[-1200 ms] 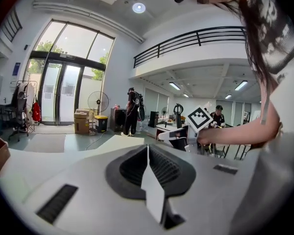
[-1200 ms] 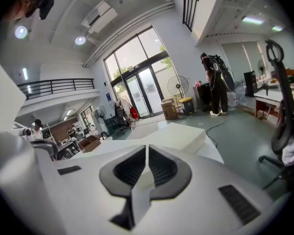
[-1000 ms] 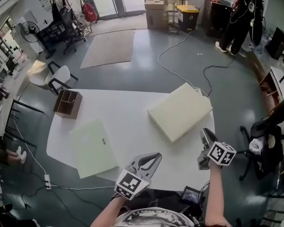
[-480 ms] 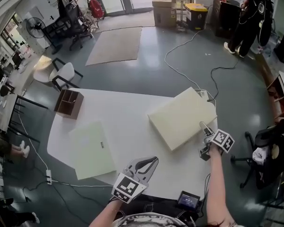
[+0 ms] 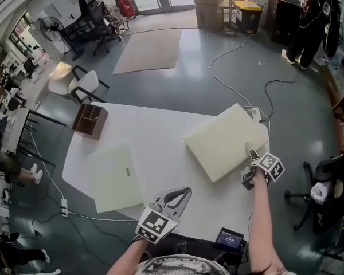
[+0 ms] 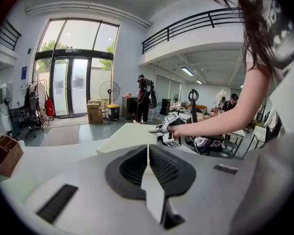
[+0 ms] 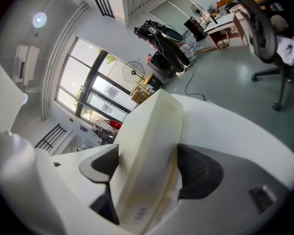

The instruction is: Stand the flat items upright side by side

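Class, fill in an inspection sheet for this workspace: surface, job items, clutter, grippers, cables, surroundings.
Surface: white table, mostly bare.
Job's things: thick box and thin flat pack, both lying flat, apart.
Clutter: wooden organiser at the far left corner.
Grippers: left gripper shut, empty; right gripper fingers have just been opening, thick box's edge between them.
Cables: white cable across floor; power strip beside table.
Surroundings: rug, chairs, person standing.
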### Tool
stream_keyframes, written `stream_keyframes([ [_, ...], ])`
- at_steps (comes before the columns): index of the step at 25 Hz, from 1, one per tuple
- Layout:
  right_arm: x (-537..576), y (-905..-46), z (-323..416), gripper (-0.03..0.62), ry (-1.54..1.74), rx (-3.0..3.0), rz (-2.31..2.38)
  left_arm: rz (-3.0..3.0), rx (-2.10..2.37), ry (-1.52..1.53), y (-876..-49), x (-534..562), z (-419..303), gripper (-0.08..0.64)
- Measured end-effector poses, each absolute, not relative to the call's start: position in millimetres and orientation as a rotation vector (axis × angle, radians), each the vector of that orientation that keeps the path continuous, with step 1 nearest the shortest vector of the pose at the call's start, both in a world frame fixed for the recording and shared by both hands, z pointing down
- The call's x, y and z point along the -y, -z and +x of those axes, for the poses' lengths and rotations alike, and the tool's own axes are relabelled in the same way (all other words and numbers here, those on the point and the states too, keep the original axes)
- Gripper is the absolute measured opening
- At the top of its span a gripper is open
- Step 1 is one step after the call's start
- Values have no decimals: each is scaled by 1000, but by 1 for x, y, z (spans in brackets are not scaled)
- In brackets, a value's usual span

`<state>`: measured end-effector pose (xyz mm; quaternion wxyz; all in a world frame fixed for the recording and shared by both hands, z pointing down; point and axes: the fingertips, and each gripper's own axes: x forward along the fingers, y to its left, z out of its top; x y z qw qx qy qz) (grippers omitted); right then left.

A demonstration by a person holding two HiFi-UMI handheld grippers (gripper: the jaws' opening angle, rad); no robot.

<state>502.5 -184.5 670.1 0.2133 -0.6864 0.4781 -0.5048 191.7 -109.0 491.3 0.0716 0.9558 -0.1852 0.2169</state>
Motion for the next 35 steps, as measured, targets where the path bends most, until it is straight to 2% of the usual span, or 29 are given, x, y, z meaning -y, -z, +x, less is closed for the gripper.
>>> stream_keyframes([
  [12,187,-675,471,351,1525,-1579,-1824,2768,683,-686,-511,146,156,21],
  [13,186,-675,465,350,1531,-1605,-1817,2750,677,-688,-516,152,153,38],
  [15,185,-675,456,350,1536,-1632,-1810,2704,644,-693,-530,163,148,201],
  [16,183,-675,452,350,1537,-1632,-1811,2681,629,-698,-539,169,145,241],
  [21,172,-676,442,348,1544,-1611,-1815,2553,606,-751,-586,205,133,267],
  [29,164,-676,430,347,1542,-1589,-1824,2290,548,-635,-633,258,146,333],
  [35,163,-675,423,345,1521,-1573,-1831,2164,441,-654,-665,255,148,337],
])
